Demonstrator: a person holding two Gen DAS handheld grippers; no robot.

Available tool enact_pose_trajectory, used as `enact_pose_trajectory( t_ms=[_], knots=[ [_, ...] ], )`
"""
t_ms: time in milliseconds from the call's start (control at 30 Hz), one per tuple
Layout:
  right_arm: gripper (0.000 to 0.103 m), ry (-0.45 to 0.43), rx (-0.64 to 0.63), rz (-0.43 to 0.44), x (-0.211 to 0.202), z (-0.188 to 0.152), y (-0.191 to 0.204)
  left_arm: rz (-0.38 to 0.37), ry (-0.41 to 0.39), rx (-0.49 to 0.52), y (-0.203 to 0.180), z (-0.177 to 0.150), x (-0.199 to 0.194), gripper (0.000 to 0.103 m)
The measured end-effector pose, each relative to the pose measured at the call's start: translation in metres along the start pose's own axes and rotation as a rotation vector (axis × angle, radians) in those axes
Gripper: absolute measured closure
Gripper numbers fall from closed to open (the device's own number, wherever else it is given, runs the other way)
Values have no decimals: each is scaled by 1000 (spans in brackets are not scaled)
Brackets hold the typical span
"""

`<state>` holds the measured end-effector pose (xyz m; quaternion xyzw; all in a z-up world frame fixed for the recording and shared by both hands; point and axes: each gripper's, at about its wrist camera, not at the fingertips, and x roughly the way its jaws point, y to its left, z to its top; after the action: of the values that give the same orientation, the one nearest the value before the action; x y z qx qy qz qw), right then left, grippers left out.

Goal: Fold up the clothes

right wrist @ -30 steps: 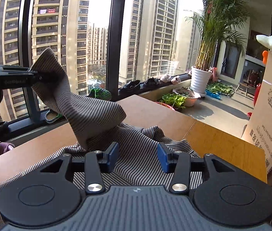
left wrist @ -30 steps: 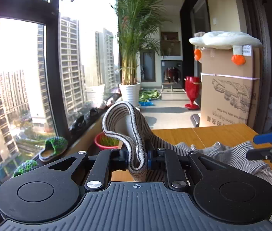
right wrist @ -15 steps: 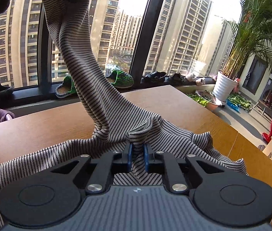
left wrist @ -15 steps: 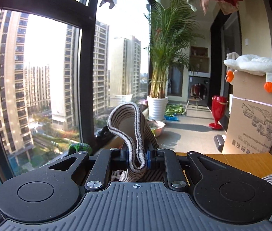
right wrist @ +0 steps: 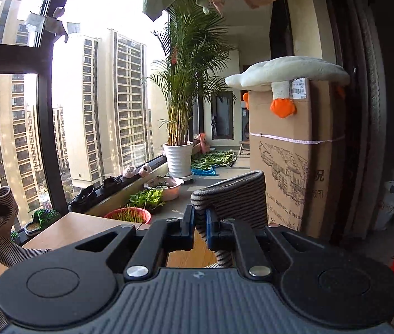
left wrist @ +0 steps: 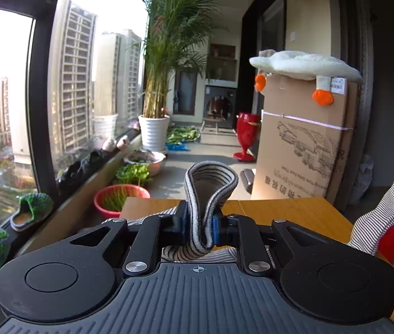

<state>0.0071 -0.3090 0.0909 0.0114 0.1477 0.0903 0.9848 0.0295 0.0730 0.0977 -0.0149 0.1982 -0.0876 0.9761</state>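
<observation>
— Standing here by the wooden table (left wrist: 294, 211), can you make out what each hand has hold of?

— Both have the same striped garment (left wrist: 208, 192). The left gripper (left wrist: 199, 226) has its jaws pressed together on a doubled band of it, and a loop of the cloth stands up above the blue pads (left wrist: 215, 229). More of the stripes trail down under the tool onto the tabletop near its far edge.

— And the other one?

— The right gripper (right wrist: 200, 226) is pinching a fold of the garment too; its jaws are all but together, with the cloth caught between them and a flap rising just right of the pads. In the left view that lifted end hangs by the table's right edge, raised off the wood.

— So the cloth is strung between them?

— From the right view you see the left tool at the far left, over the table's left side, with striped fabric drooping from it down to the surface. Whether the middle lies flat I cannot tell; the gripper bodies hide it.

— What's beyond the table?

— A tall cardboard box (left wrist: 302, 150) past the far edge, with a plush duck (left wrist: 305, 65) lying on top. A potted palm (left wrist: 155, 133) stands by the window, and a red basin (left wrist: 120, 197) of greens sits on the floor just off the table's far left corner.
</observation>
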Motion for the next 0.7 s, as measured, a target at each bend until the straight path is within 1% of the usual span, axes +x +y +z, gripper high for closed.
enact_pose_trajectory(
  t_ms=[100, 133, 200, 233, 267, 300, 333, 367, 400, 433, 467, 500, 533, 567, 633, 700],
  knots=[
    [95, 151, -15, 119, 21, -48, 26, -12, 111, 36, -14, -27, 17, 84],
    [94, 188, -32, 140, 22, -60, 34, -18, 145, 47, -15, -36, 18, 83],
    [92, 262, -66, 181, 26, -84, 51, -33, 203, 68, -15, -53, 17, 76],
    [82, 269, -69, 189, 17, -89, 55, -40, 221, 79, -14, -59, 11, 72],
    [59, 277, -73, 196, 8, -94, 60, -48, 230, 86, -12, -65, 0, 60],
    [45, 272, -39, 228, -2, -95, 60, -67, 242, 82, -9, -69, -12, 50],
    [26, 268, -4, 260, -13, -96, 60, -99, 258, 71, -7, -73, -22, 48],
    [24, 264, 30, 292, -24, -97, 61, -155, 287, 49, -6, -77, -32, 47],
    [24, 290, 82, 349, -30, -99, 61, -213, 324, 23, -4, -82, -39, 46],
    [24, 316, 118, 390, -32, -103, 62, -250, 362, 5, -4, -88, -42, 45],
    [24, 356, 153, 432, -30, -108, 64, -266, 400, -2, -5, -95, -40, 45],
    [24, 406, 173, 455, -25, -114, 68, -262, 431, 5, -6, -103, -35, 45],
    [24, 437, 178, 447, -19, -119, 71, -245, 446, 15, -6, -110, -30, 45],
    [24, 464, 177, 415, -11, -124, 73, -236, 440, 21, -6, -111, -24, 46],
    [23, 441, 187, 407, 0, -123, 74, -233, 415, 24, -3, -108, -12, 45],
    [23, 430, 195, 384, 16, -118, 75, -229, 392, 26, 1, -103, 7, 41]
  ],
)
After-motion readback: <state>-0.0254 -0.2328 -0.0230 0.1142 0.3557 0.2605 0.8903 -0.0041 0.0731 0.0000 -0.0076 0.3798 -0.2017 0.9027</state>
